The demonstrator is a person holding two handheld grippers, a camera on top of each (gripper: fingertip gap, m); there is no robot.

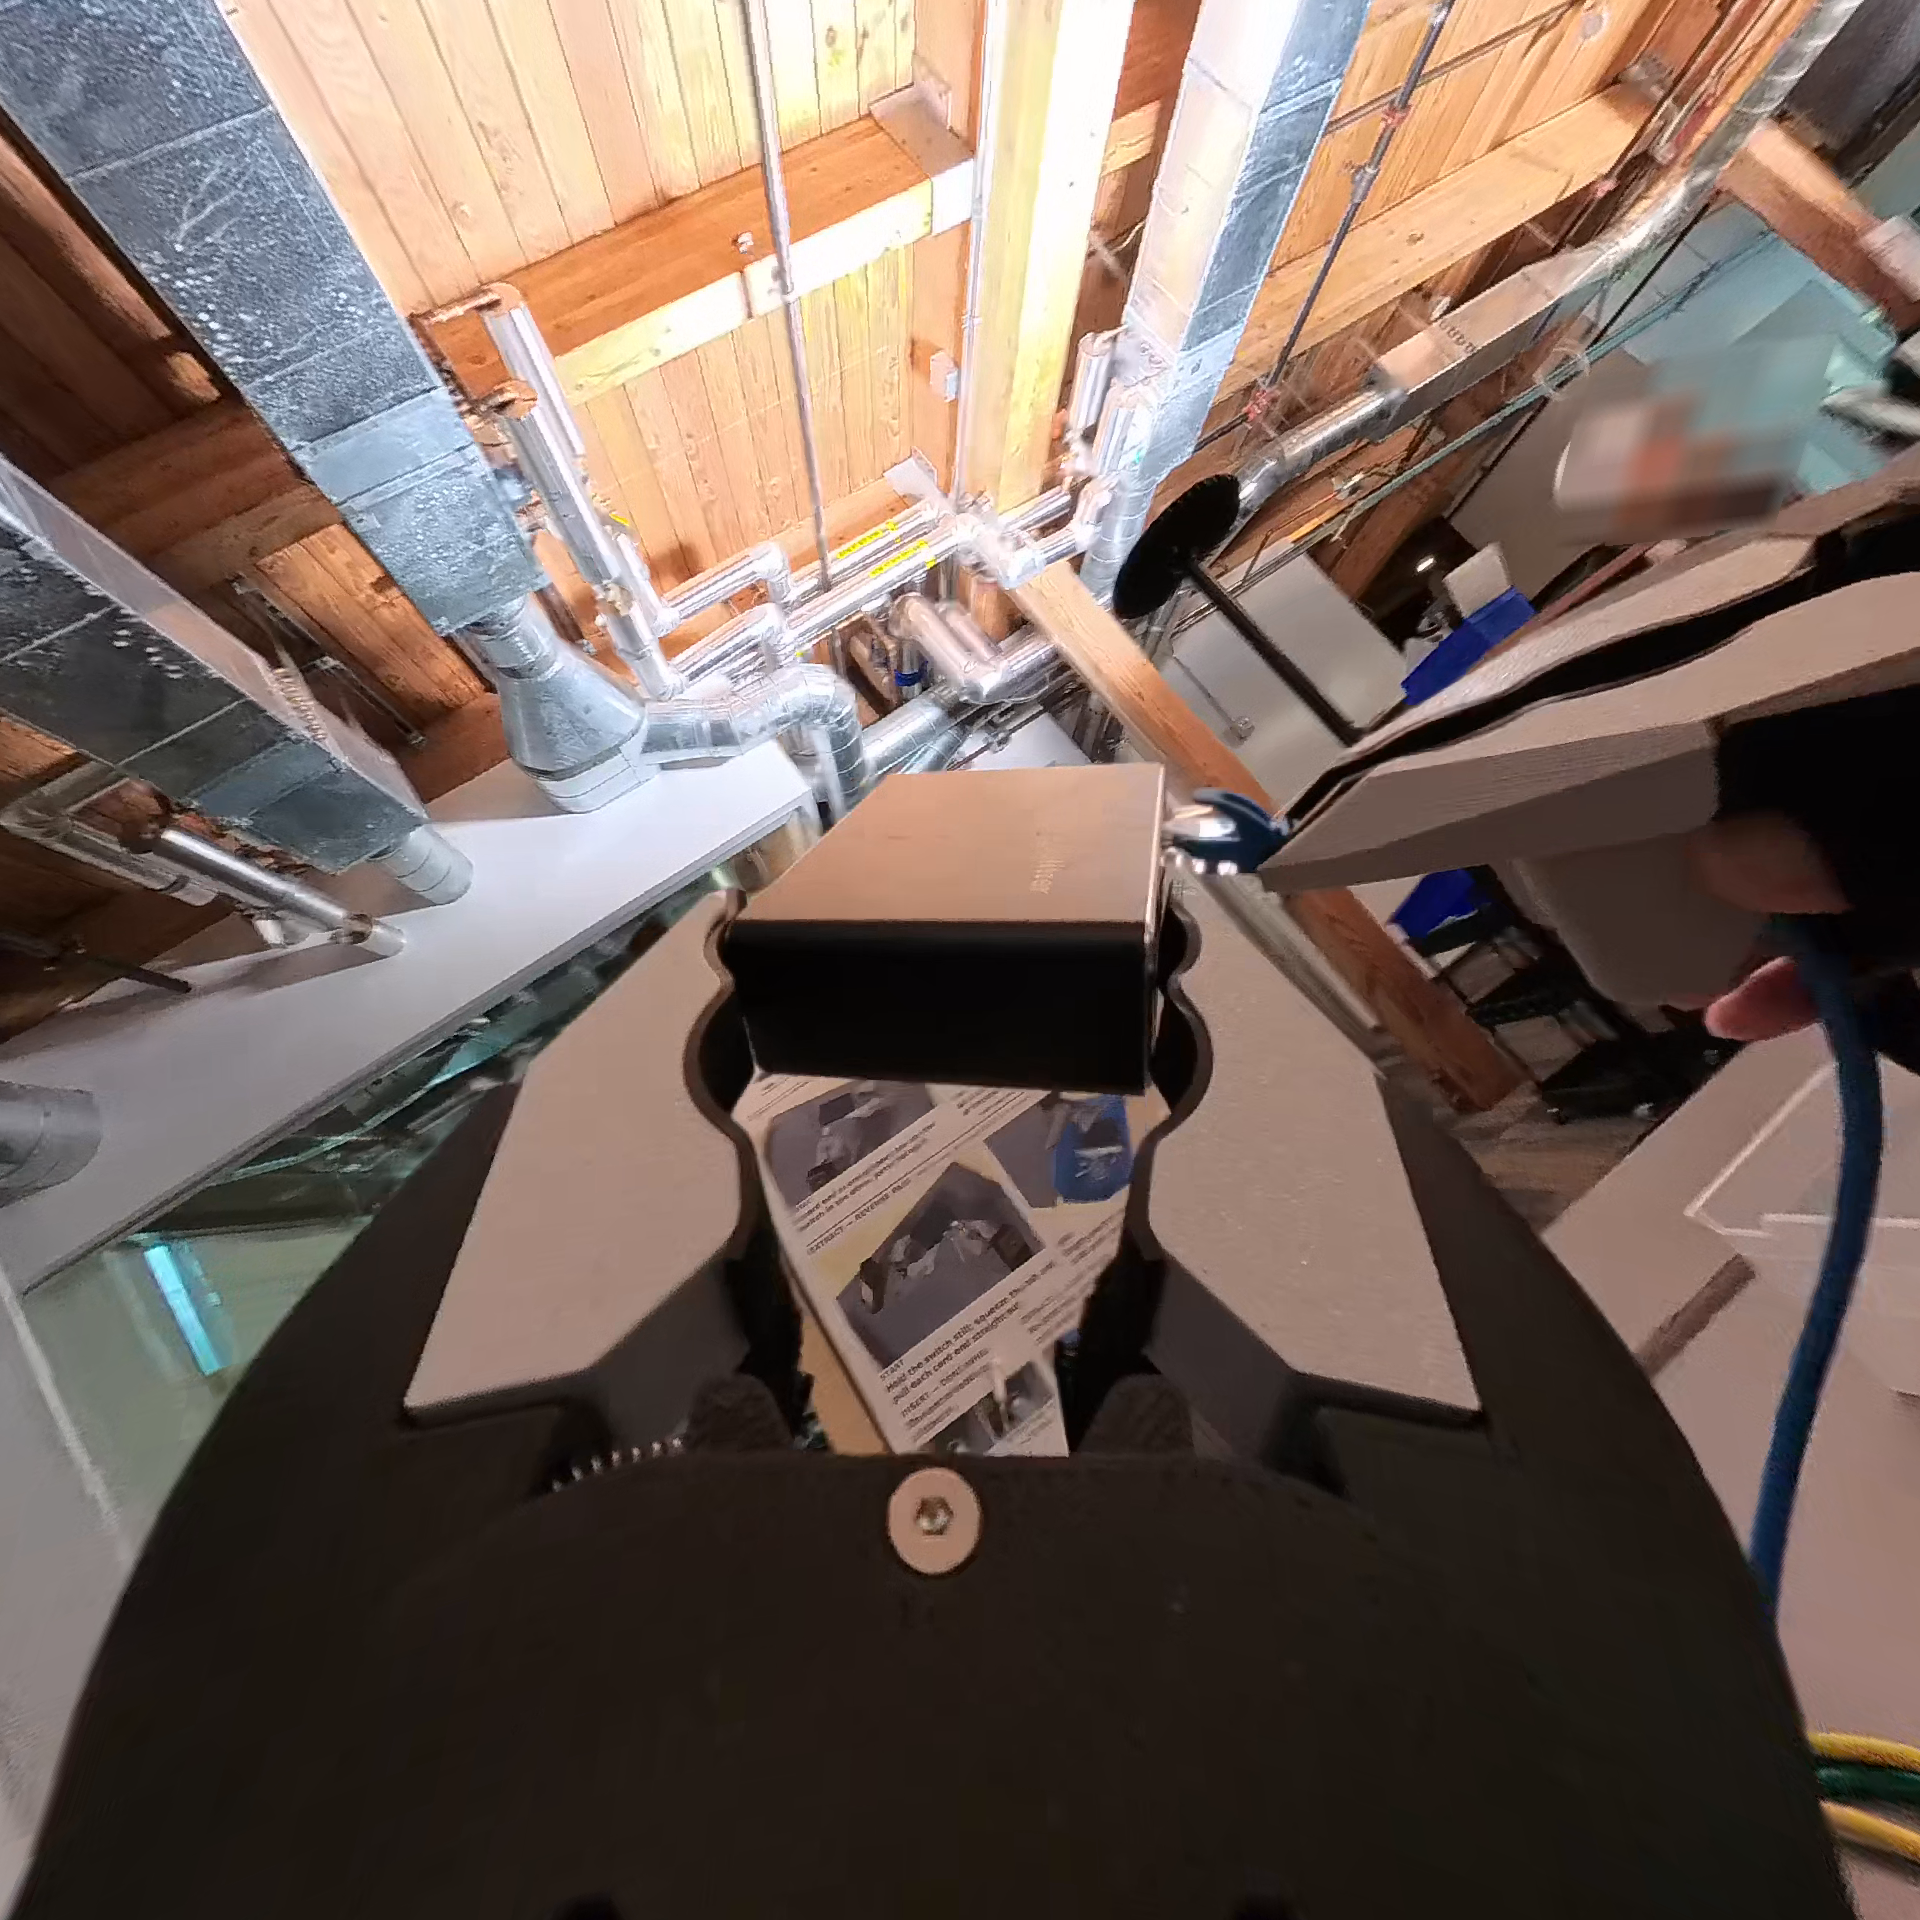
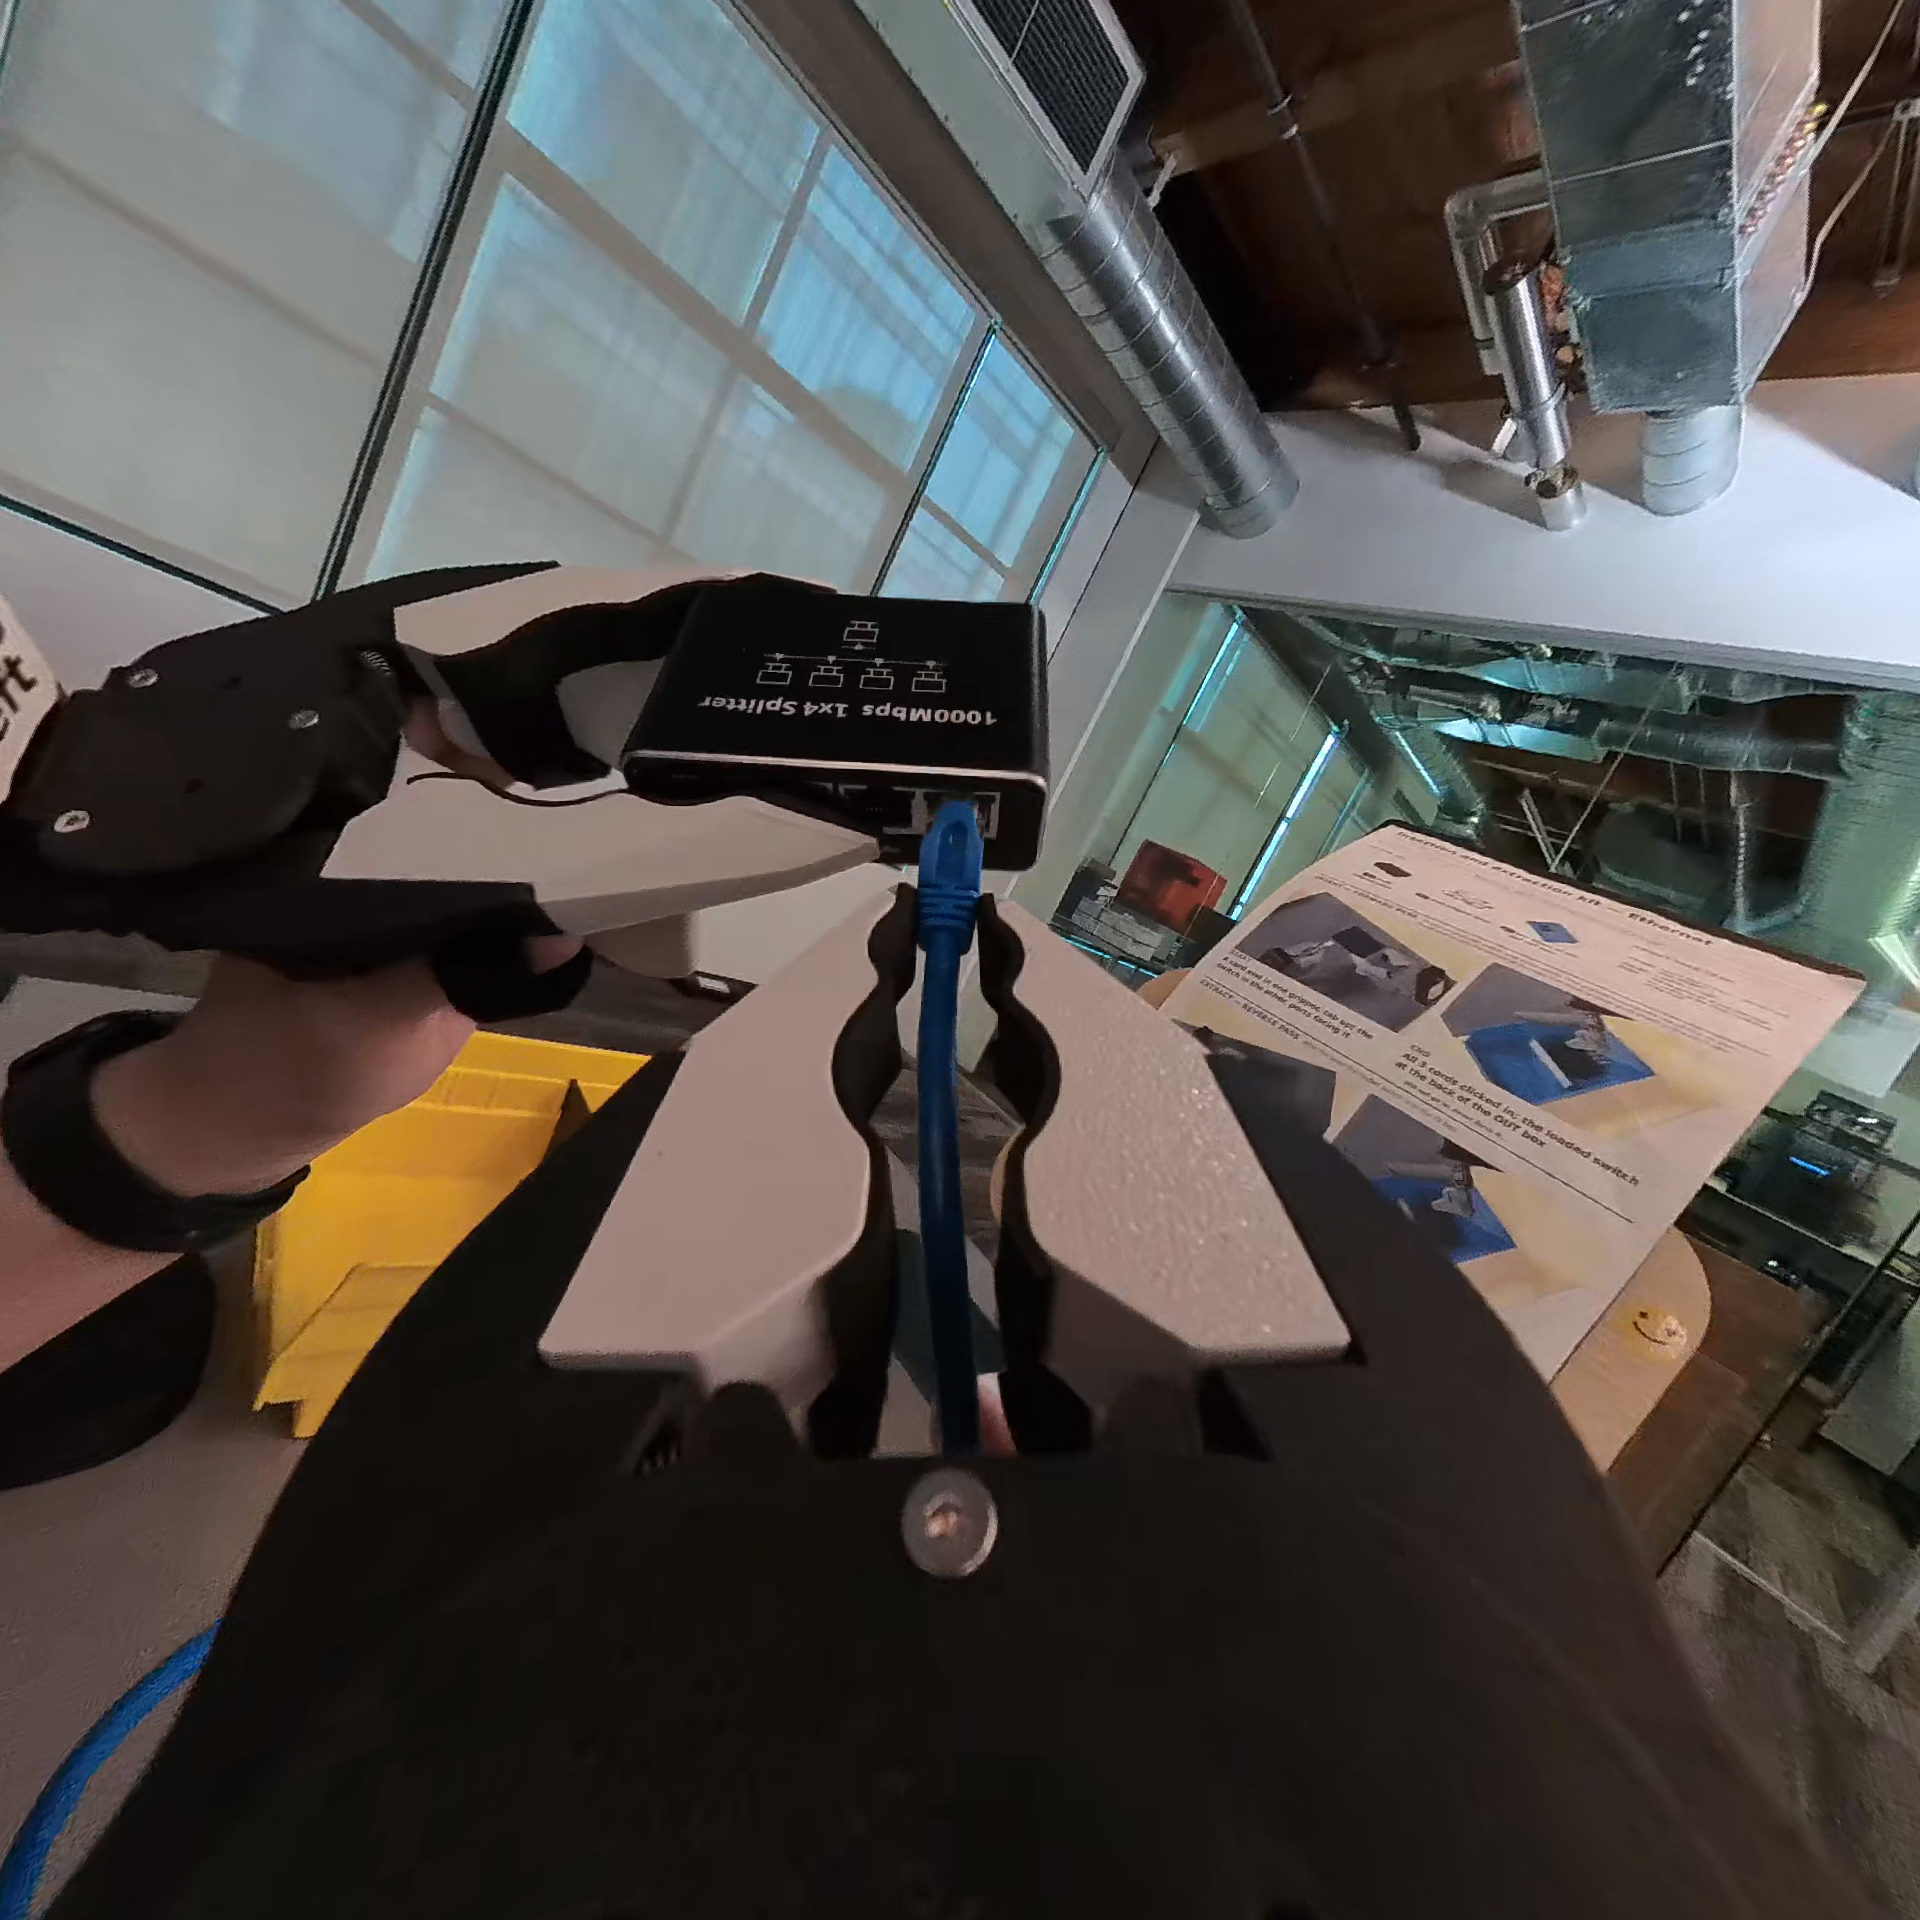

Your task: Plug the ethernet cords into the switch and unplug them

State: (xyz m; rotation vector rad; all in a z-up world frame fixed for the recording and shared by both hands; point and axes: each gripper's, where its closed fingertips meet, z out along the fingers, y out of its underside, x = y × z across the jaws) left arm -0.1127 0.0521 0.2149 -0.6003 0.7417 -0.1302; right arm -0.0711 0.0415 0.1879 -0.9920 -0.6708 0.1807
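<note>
My left gripper [image 1: 951,940] is shut on the black switch box [image 1: 966,914] and holds it up in the air. In the right wrist view the switch [image 2: 842,717] shows its port side, with my left gripper [image 2: 727,748] clamping it from the left. My right gripper [image 2: 940,909] is shut on the blue ethernet cord [image 2: 945,1122] just behind its plug [image 2: 951,847], and the plug's tip sits in a port of the switch. In the left wrist view the right gripper [image 1: 1273,847] comes in from the right with the blue plug [image 1: 1221,831] at the switch's right end.
A printed instruction sheet [image 2: 1507,1049] stands propped at the right; it also shows below the switch in the left wrist view [image 1: 935,1247]. A yellow bin [image 2: 416,1195] sits lower left. Yellow and green cords [image 1: 1870,1787] lie at the lower right. Ducts and pipes run overhead.
</note>
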